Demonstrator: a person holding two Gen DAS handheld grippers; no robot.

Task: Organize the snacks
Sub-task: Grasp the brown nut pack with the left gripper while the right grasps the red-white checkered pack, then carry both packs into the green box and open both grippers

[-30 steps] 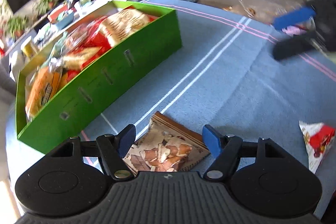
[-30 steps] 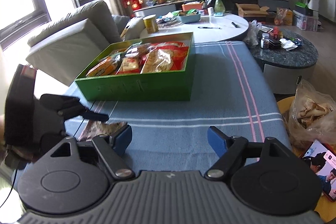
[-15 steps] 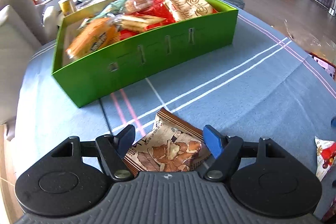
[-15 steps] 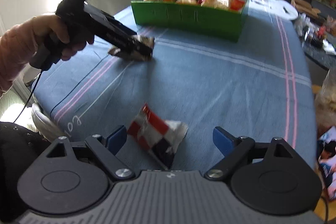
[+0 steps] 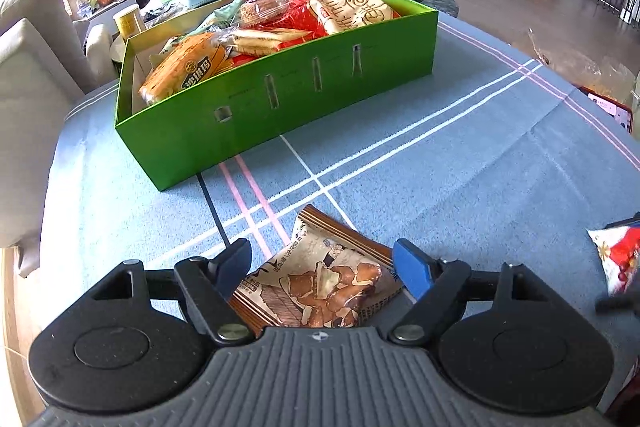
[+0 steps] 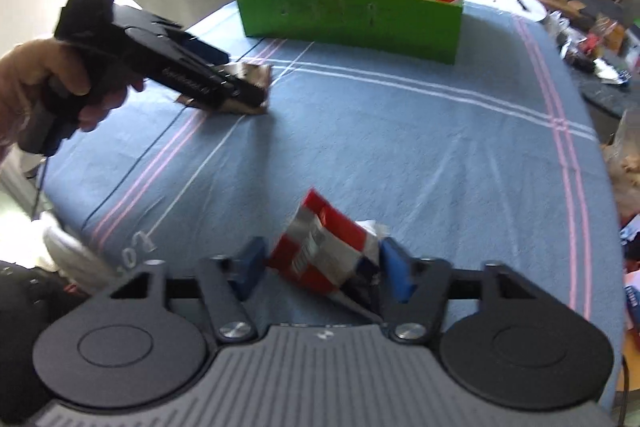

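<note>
My left hand-held gripper [image 5: 322, 263] straddles the brown snack packet [image 5: 320, 277] on the blue-clothed surface [image 5: 440, 163], jaws just widened, pads seemingly clear. Green box [image 5: 280, 107] sits beyond, full. Right hand-held gripper [image 6: 320, 263] brackets the red-and-white packet [image 6: 324, 251]; contact unclear.

Black ribbed tool [image 5: 322, 263] body, round side discs, silver screws, blue fingertips [image 5: 410, 269]

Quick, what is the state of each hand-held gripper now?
Left hand-held gripper: open around the brown snack packet, jaws just widened.
Right hand-held gripper: open around the red and white snack packet.
</note>
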